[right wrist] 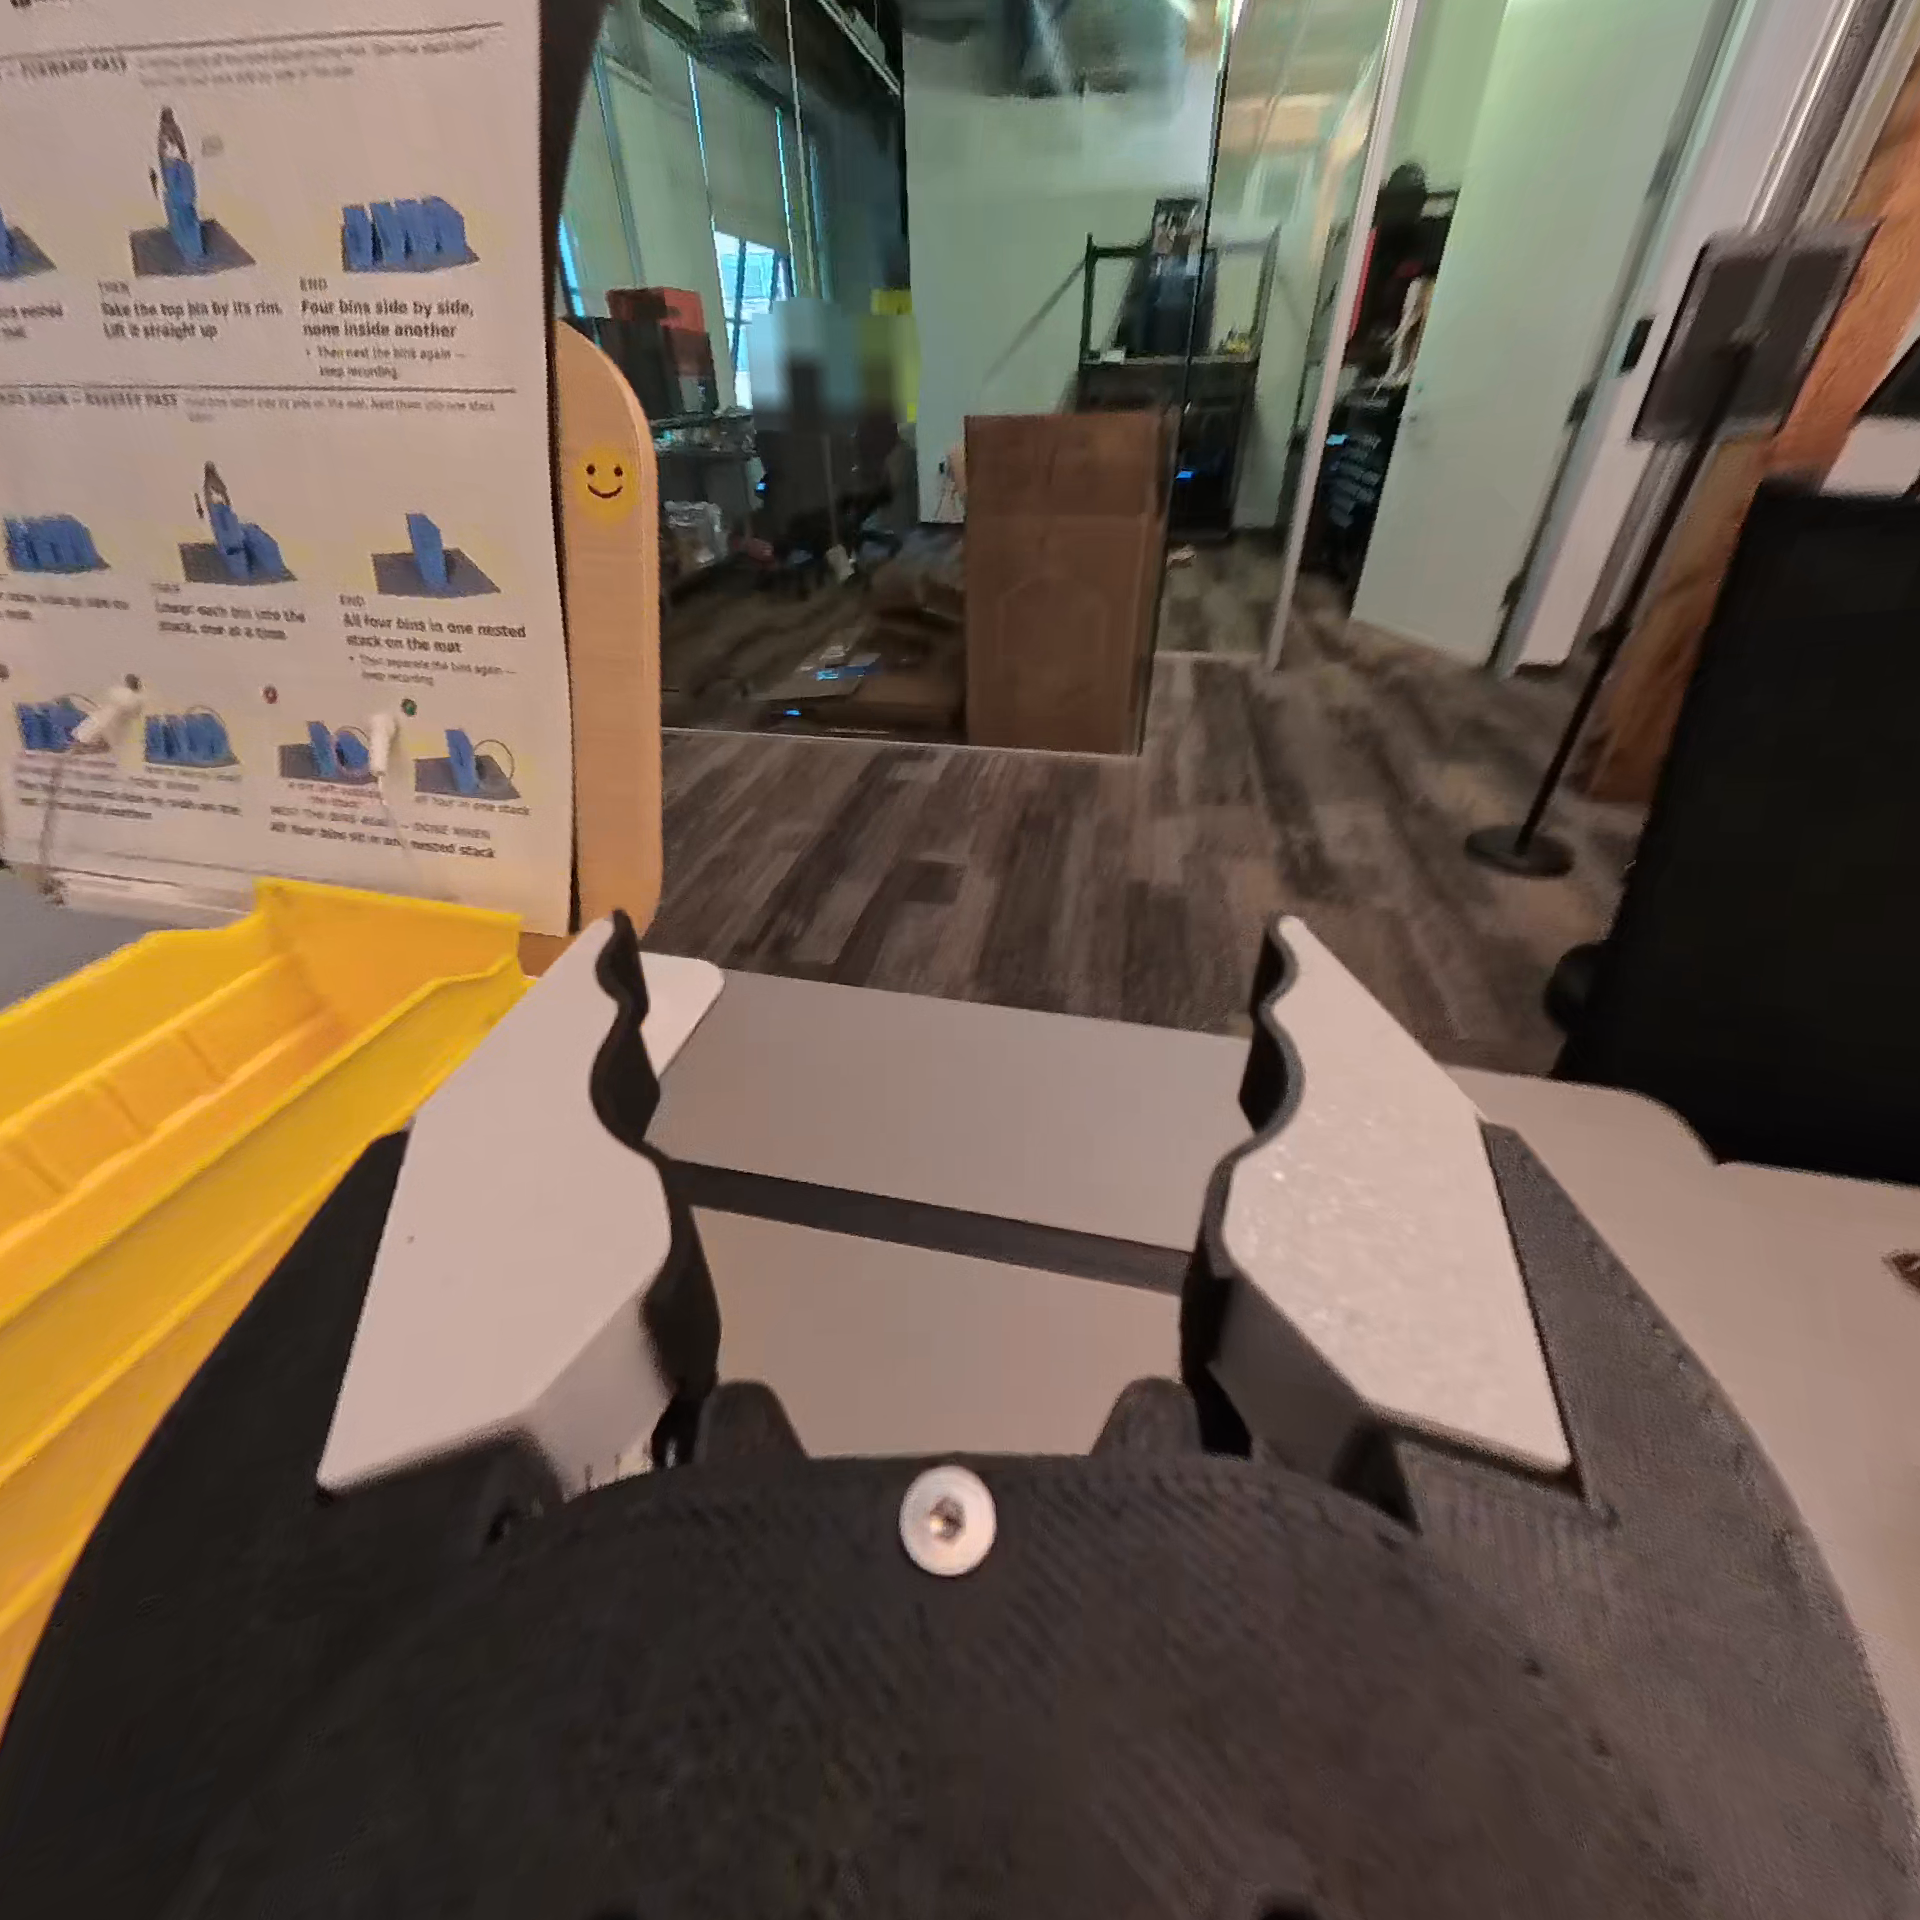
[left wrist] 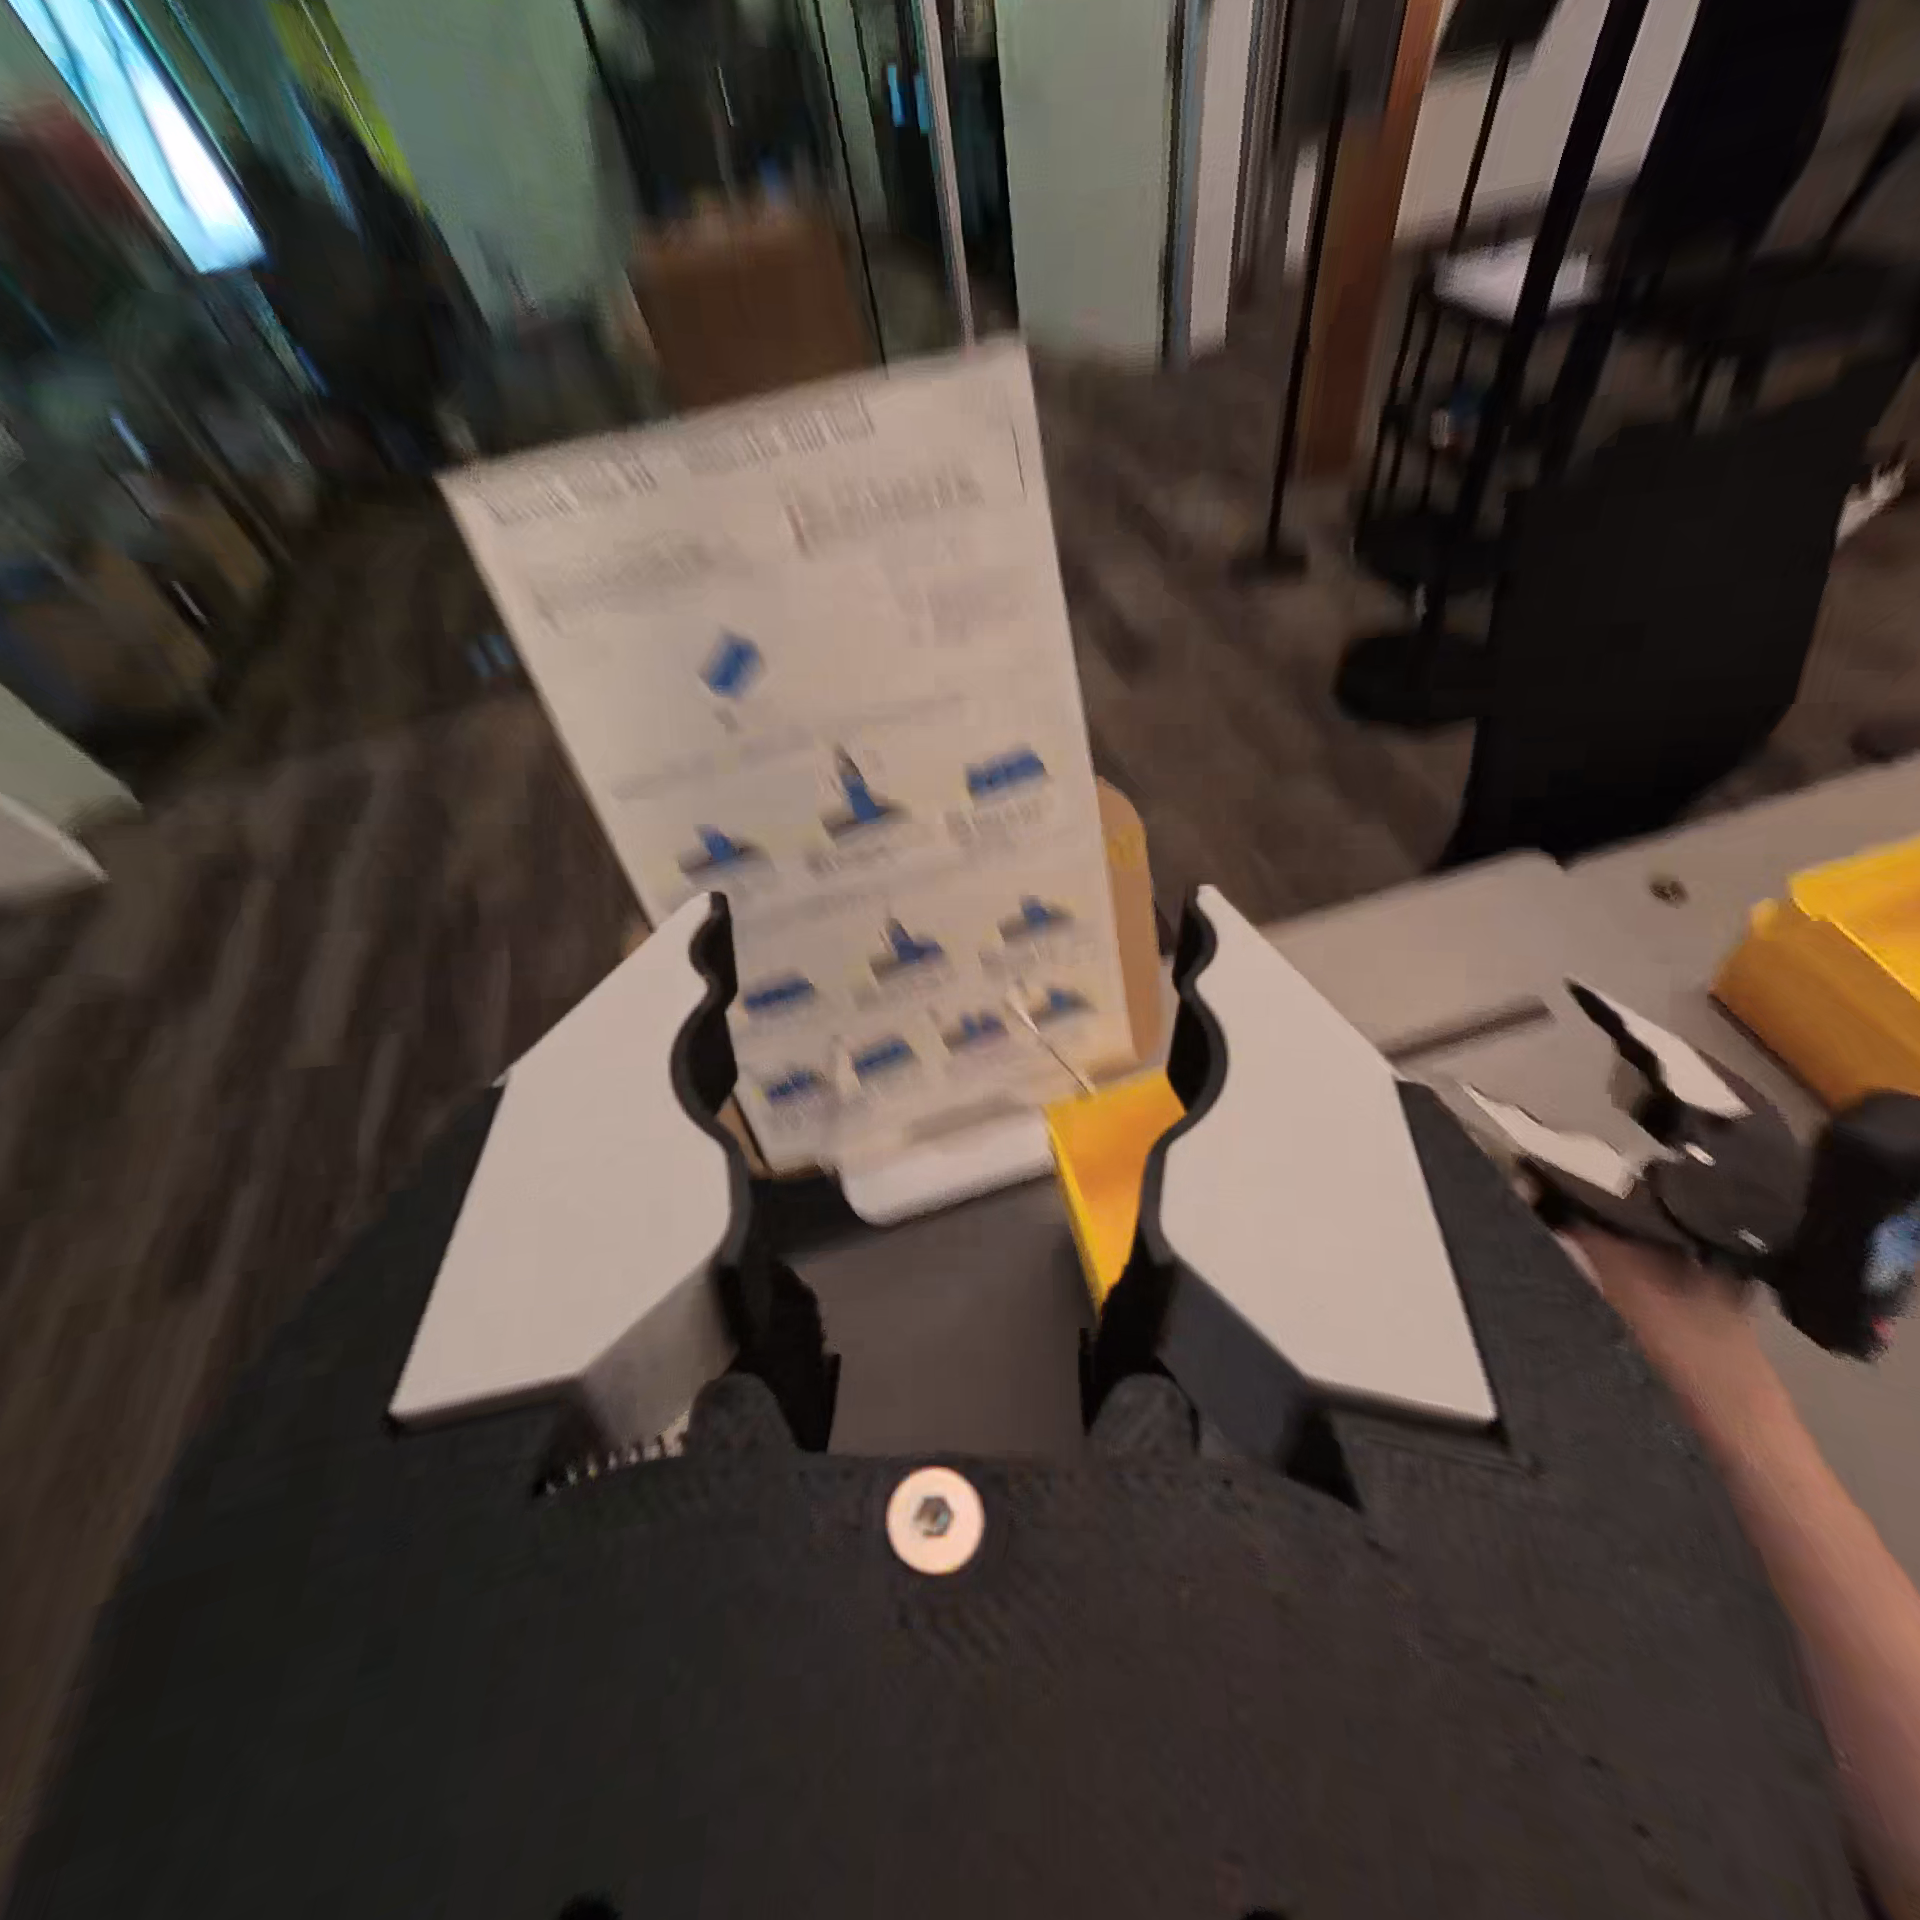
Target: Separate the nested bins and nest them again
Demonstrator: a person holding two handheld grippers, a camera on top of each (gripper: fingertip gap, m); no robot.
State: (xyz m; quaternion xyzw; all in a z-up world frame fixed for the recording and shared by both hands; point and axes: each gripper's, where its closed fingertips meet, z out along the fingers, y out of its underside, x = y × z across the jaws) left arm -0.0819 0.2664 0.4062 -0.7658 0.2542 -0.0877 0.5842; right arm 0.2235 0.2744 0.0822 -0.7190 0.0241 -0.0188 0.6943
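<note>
In the left wrist view, which is blurred, my left gripper [left wrist: 958, 904] is open and nothing lies between its pads. A corner of a yellow bin [left wrist: 1101, 1174] shows just inside its right finger [left wrist: 1278, 1143], with no pad pressed on it. Another yellow bin [left wrist: 1829, 966] sits on the grey table [left wrist: 1455, 956] at the far right. My right gripper [left wrist: 1621, 1081] shows there too, held by a hand. In the right wrist view my right gripper [right wrist: 950, 927] is open and empty above the grey table [right wrist: 935, 1081]. Yellow bins [right wrist: 208, 1091] lie to its left, apart from its fingers.
A white instruction sheet [left wrist: 810, 727] stands upright at the table's far edge, also in the right wrist view [right wrist: 270, 468], backed by a cardboard piece [right wrist: 613, 623]. Beyond the table edge is wood-look floor [right wrist: 1039, 852]. A black stand [right wrist: 1527, 852] and a dark chair [right wrist: 1766, 831] are at the right.
</note>
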